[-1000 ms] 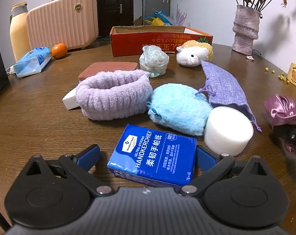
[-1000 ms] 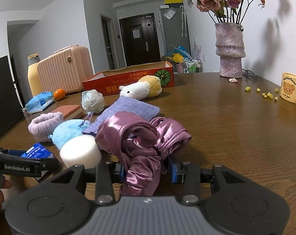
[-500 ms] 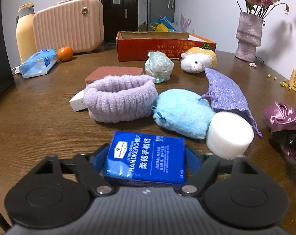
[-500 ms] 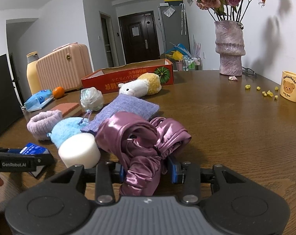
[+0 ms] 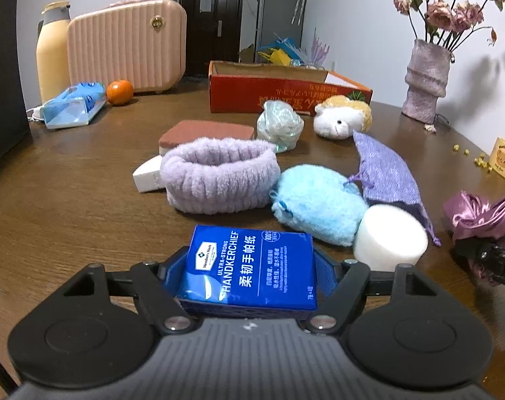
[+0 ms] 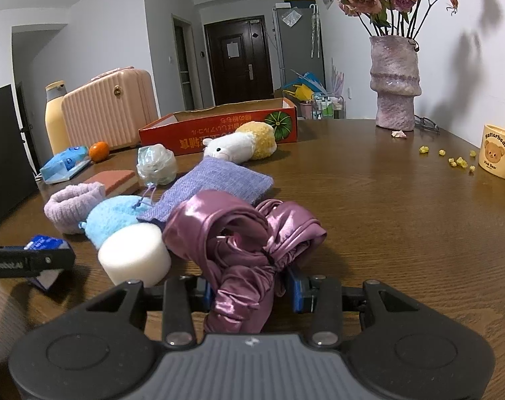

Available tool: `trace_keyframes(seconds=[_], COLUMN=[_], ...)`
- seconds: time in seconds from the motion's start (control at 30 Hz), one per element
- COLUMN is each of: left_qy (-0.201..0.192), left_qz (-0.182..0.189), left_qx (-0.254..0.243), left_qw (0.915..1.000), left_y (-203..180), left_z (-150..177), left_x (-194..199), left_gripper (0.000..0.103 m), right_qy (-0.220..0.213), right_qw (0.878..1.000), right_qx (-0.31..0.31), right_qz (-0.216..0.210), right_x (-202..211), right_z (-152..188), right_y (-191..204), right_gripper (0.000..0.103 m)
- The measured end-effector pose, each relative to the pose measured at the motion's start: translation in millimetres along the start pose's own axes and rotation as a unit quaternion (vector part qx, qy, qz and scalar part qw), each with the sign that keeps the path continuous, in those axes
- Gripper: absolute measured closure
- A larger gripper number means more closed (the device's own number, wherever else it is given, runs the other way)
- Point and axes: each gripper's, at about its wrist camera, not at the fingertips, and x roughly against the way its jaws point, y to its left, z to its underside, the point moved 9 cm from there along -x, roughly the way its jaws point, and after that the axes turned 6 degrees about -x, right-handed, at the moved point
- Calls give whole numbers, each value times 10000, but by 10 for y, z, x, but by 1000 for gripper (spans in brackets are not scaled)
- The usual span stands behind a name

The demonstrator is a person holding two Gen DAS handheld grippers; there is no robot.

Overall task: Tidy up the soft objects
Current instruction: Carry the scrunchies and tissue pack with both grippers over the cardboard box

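The left gripper (image 5: 249,271) has its jaws closing on a blue handkerchief pack (image 5: 250,268), both blue pads against the pack's sides. Just beyond it on the wooden table (image 5: 69,200) sit a lilac fluffy headband (image 5: 219,178), a light-blue fluffy pouch (image 5: 316,203) and a white foam cylinder (image 5: 391,236). Farther back stand a red cardboard box (image 5: 286,91) and a plush toy (image 5: 342,120).

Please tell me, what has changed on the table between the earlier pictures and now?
The left tongs, wide open a second ago, have closed in around the blue handkerchief pack and are closing onto its sides. The right tongs stayed clamped on the purple satin cloth without moving. The white foam cylinder, blue fluffy pouch and lilac headband stayed in place.
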Motion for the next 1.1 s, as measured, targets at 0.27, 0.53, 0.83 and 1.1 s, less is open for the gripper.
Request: trace_keyframes(seconds=[0.27, 0.53, 0.83, 1.1], left_qy=[-311, -525, -720, -858], left_qz=[1, -61, -118, -154], left_qx=[-39, -15, 3, 24], left_qw=[9995, 9986, 9973, 9962], left_y=[26, 127, 282, 390], left_z=[-160, -366, -617, -869], left_x=[193, 286, 279, 200], left_gripper=[27, 27, 27, 27], right_qy=[-115, -313, -468, -576], right_qw=[9999, 9993, 9982, 9972], right_qx=[78, 206, 365, 471], right_qz=[-87, -94, -84, -81], right_x=[50, 83, -7, -141], right_z=[-107, -348, -611, -830], right_y=[98, 184, 292, 376], right_gripper=[63, 63, 63, 63])
